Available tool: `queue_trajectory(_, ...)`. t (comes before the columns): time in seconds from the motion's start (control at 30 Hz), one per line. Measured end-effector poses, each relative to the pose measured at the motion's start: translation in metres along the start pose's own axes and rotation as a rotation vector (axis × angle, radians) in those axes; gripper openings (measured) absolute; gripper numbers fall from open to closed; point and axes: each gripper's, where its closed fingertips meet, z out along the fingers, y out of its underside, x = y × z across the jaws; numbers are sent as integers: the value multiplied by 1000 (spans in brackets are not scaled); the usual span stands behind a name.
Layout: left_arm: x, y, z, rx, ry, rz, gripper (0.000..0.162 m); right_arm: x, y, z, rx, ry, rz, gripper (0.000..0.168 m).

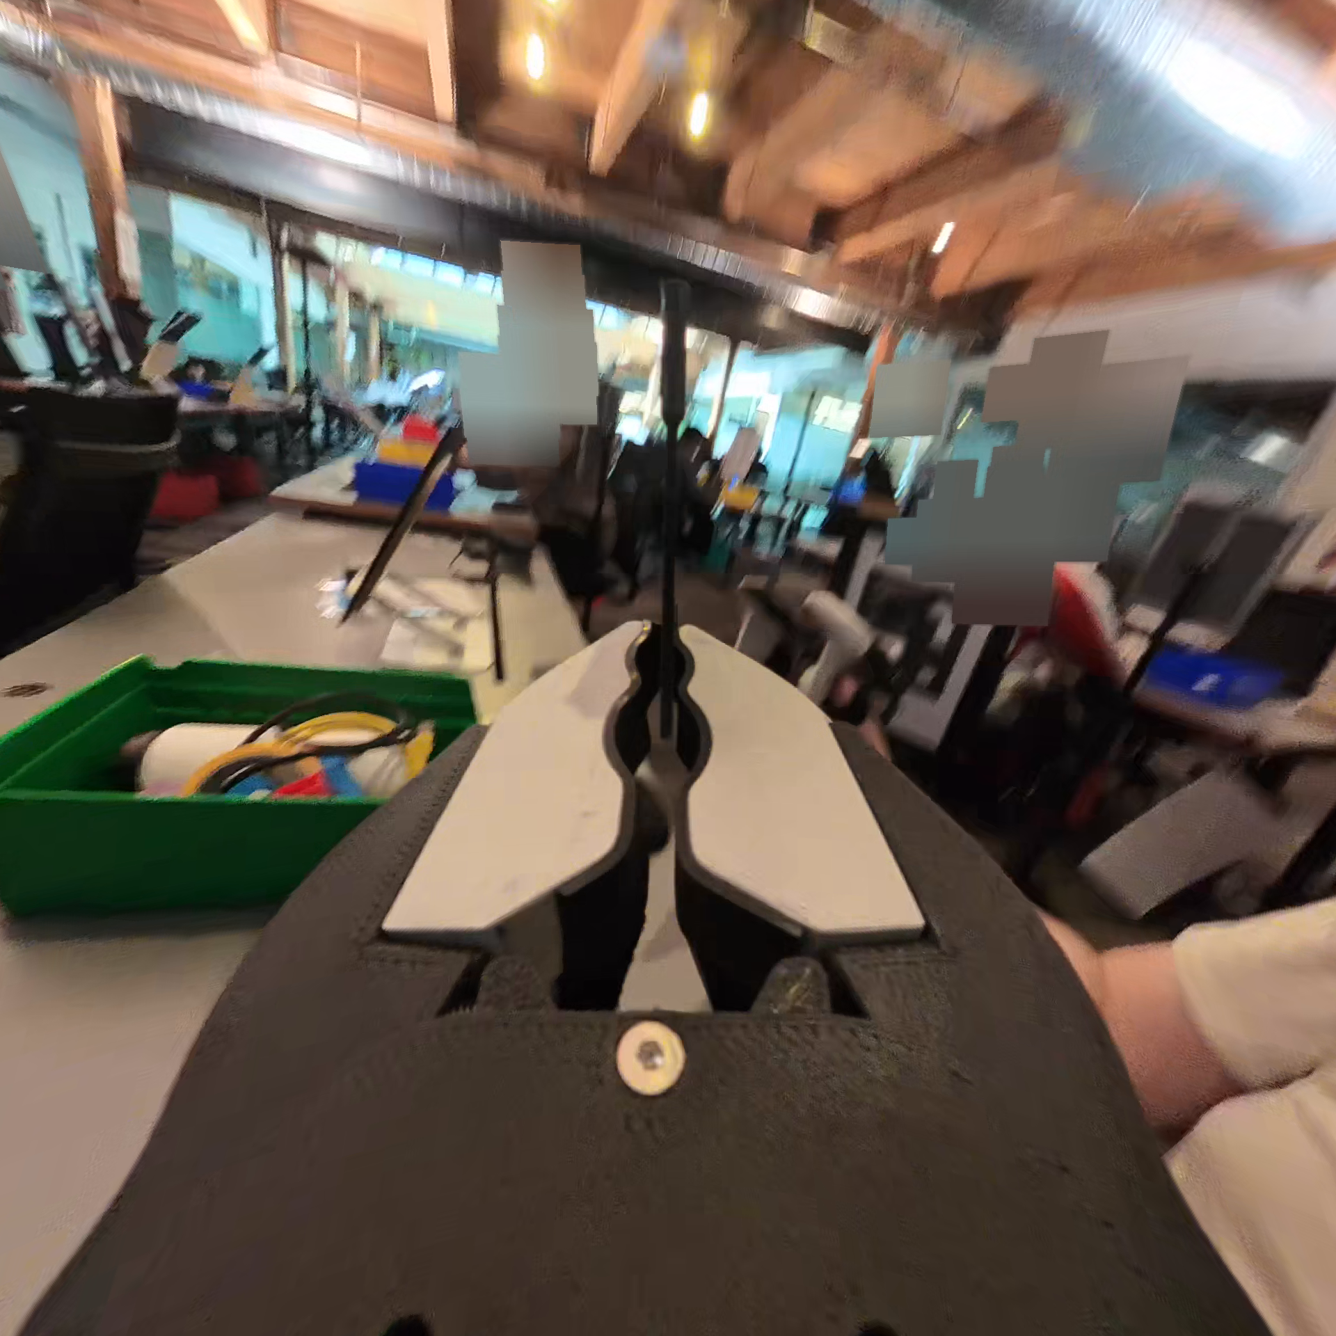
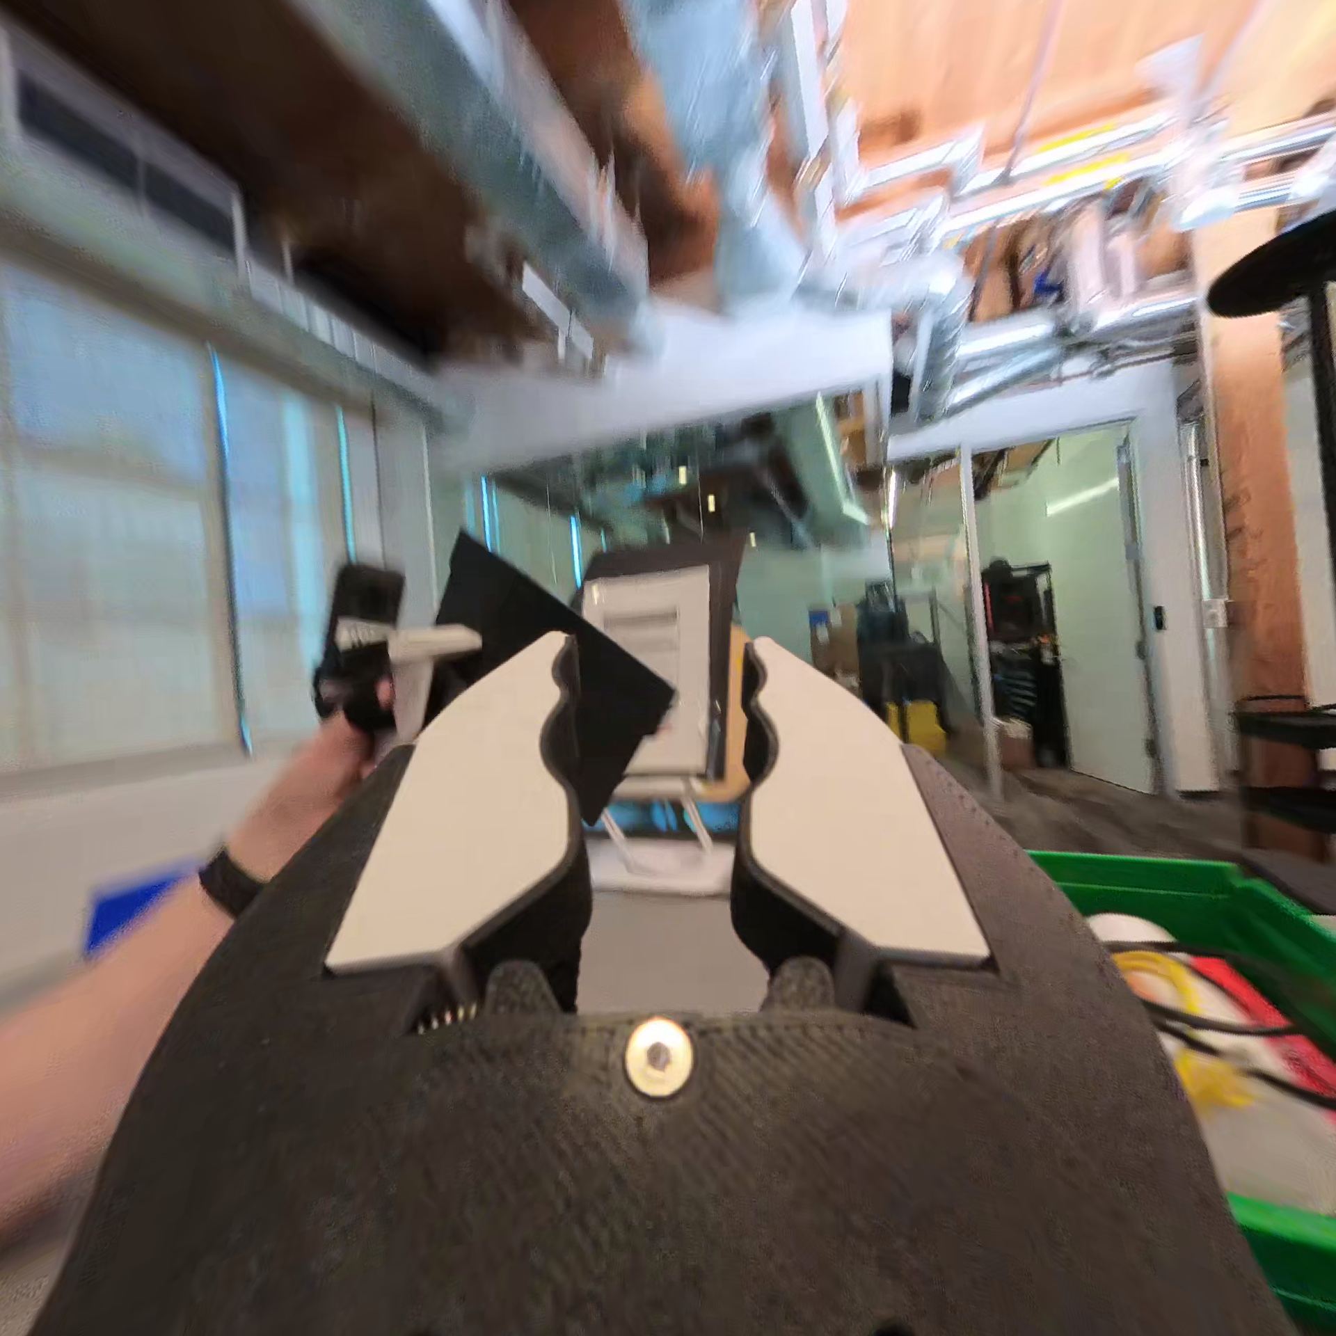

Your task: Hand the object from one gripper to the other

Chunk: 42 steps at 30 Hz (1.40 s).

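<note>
In the left wrist view my left gripper (image 1: 664,636) is shut on a thin black rod-like tool (image 1: 671,470). The tool stands straight up and forward from between the fingertips, with a thicker part at its far end. In the right wrist view my right gripper (image 2: 661,651) is open and empty. The black body of the left gripper (image 2: 528,636) shows just beyond the right gripper's left finger, held by a hand (image 2: 318,766). The tool itself does not show clearly in that view. Both views are motion-blurred.
A green bin (image 1: 72,831) with cables and small coloured items sits on the pale table (image 1: 108,1012) to the left; it also shows at the right in the right wrist view (image 2: 1157,889). A light sleeve and hand (image 1: 1229,1012) are at the right. Desks and chairs fill the background. Spacing between my two grippers at the tips: around 20 cm.
</note>
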Motion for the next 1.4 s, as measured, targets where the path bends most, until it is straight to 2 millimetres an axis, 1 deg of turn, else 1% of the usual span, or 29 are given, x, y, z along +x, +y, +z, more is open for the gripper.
queue_trajectory(0.03,4,-8,-2,74,47,-50,1,7,1,-4,54,15,88,43)
queue_trajectory(0.07,6,-13,-3,117,80,-93,1,11,10,-3,62,26,163,44)
queue_trajectory(0.1,5,-14,-2,136,90,-127,1,12,23,2,45,31,228,45)
queue_trajectory(0.13,4,-13,-1,150,84,-141,1,8,34,9,32,14,288,47)
queue_trajectory(0.23,3,-11,3,183,47,-116,1,-30,56,37,29,-156,484,49)
queue_trajectory(0.33,10,-8,10,191,62,-115,2,-60,77,66,-9,-223,577,52)
queue_trajectory(0.4,16,-7,15,208,75,-116,1,-72,79,80,27,-258,648,53)
queue_trajectory(0.47,17,0,21,192,69,-122,2,-76,75,89,83,-282,719,50)
queue_trajectory(0.53,14,8,26,175,49,-139,1,-77,75,94,107,-291,739,42)
queue_trajectory(0.57,13,13,29,156,50,-148,1,-77,78,95,91,-285,715,37)
queue_trajectory(0.6,13,19,32,117,60,-155,2,-77,82,94,70,-285,676,20)
queue_trajectory(0.63,12,25,34,66,62,-157,4,-78,85,91,50,-295,643,16)
queue_trajectory(0.67,10,28,34,21,61,-146,13,-76,88,88,25,-289,633,13)
queue_trajectory(0.7,7,28,31,-12,42,-128,31,-74,91,85,-10,-286,624,9)
queue_trajectory(0.73,2,26,26,-35,16,-94,43,-73,95,81,-56,-290,599,6)
queue_trajectory(0.77,-3,23,19,-56,-20,-44,50,-72,99,77,-115,-295,563,2)
queue_trajectory(0.8,-8,20,12,-84,-61,18,55,-73,105,73,-196,-310,528,3)
queue_trajectory(0.87,-9,19,-1,-148,-99,149,55,-79,119,60,-406,-367,485,3)
queue_trajectory(0.93,-4,30,-9,-255,-90,223,56,-83,132,44,-604,-402,439,2)
queue_trajectory(0.97,0,43,-11,-344,-62,238,56,-84,137,38,-670,-407,399,2)
queue_trajectory(1.03,9,78,-13,-543,8,247,56,-86,142,28,-751,-410,324,2)
queue_trajectory(1.07,8,94,-13,-623,11,264,55,-88,143,23,-785,-421,302,3)
queue_trajectory(1.13,0,111,-5,-686,-18,327,46,-92,145,16,-828,-449,265,3)
queue_trajectory(1.17,6,118,-1,-696,28,322,35,-89,147,13,-851,-436,235,3)
queue_trajectory(1.2,15,126,1,-713,102,298,13,-85,149,11,-864,-418,199,3)
queue_trajectory(1.23,18,130,3,-723,135,278,5,-80,149,10,-859,-400,165,6)
queue_trajectory(1.27,19,130,6,-711,155,262,3,-75,145,12,-812,-380,146,7)
queue_trajectory(1.3,20,126,10,-676,167,240,2,-71,135,18,-721,-361,147,9)
queue_trajectory(1.4,19,93,21,-470,160,119,1,-53,99,31,-402,-287,254,32)
